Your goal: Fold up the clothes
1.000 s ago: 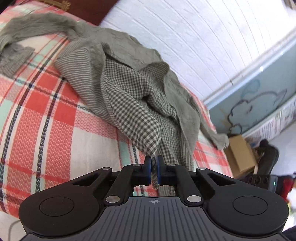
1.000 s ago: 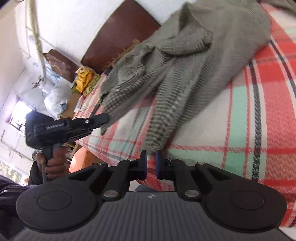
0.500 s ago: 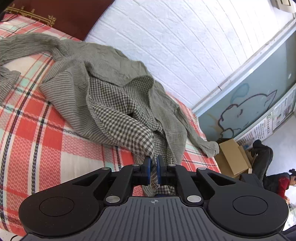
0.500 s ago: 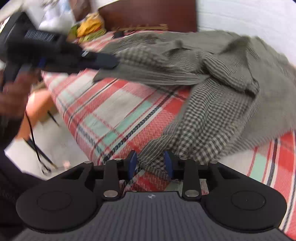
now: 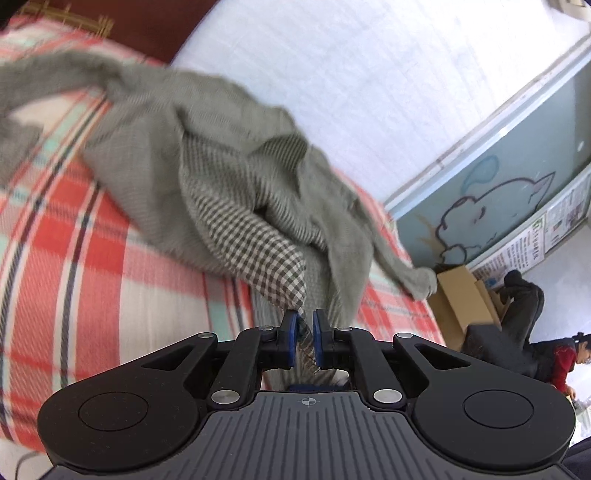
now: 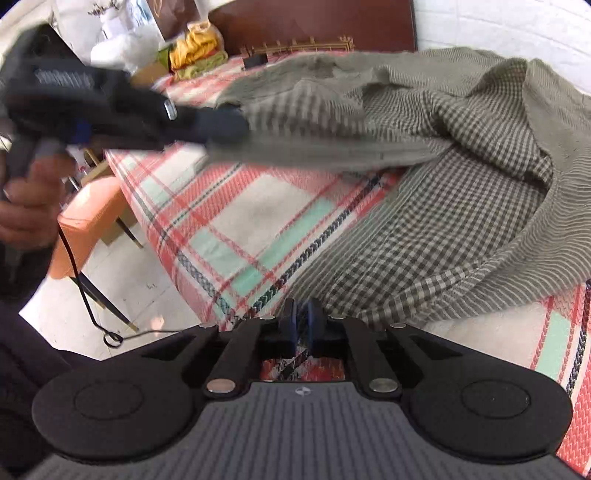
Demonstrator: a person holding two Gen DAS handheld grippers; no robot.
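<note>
On the bed's plaid blanket (image 6: 258,218) lies the grey checked shirt (image 6: 461,206), crumpled, spread from the blanket's middle toward the white wall. Left tool (image 5: 303,326): blue pads nearly closed, pinching a checked edge of the shirt, same grip as half a second ago; left view is now motion-blurred where it was sharp before, and the shirt reads more stretched toward the tool. Right tool (image 6: 301,321): pads were clearly apart half a second ago with cloth between them, now drawn close together at the shirt's hem near the blanket's front edge; a sliver of checked fabric shows between and below the pads, so it seems clamped on the hem, though the contact itself is mostly hidden by the tool body. In the right view the left tool appears at upper left of the blanket, held by a hand (image 6: 26,206), blurred, with the shirt edge pulled taut from its tip; it sits further right and lower than before.

Hard to read: shirt collar and sleeves cannot be told apart in the folds; one sleeve end (image 5: 419,282) hangs over the blanket's far side next to a cardboard box (image 5: 463,295). Headboard (image 6: 314,22) cut off at frame top. Orange stool (image 6: 88,221) beside the bed is partly hidden by the hand.
</note>
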